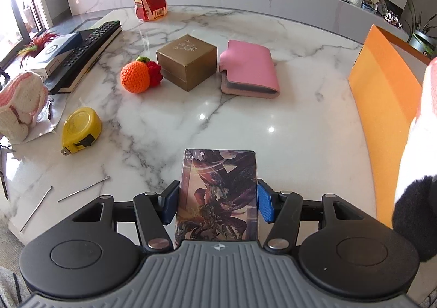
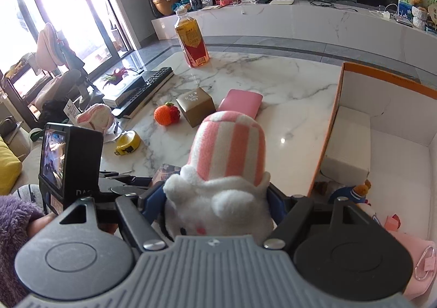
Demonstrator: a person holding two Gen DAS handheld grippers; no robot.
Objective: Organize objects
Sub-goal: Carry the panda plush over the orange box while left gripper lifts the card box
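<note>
Logging from the wrist feeds: I see the marble tabletop (image 1: 286, 67) with the orange box (image 2: 382, 127) at its right edge. My right gripper (image 2: 218, 198) has its fingers clamped on a pink-striped plush toy (image 2: 226, 160), held just left of that box. My left gripper (image 1: 217, 200) has its fingers pinching a card pack (image 1: 218, 196) above the tabletop, near the box's left wall.

The right gripper (image 2: 217, 200) is clamping a pink-striped plush toy (image 2: 224, 171) beside the orange-rimmed box (image 2: 326, 133).
</note>
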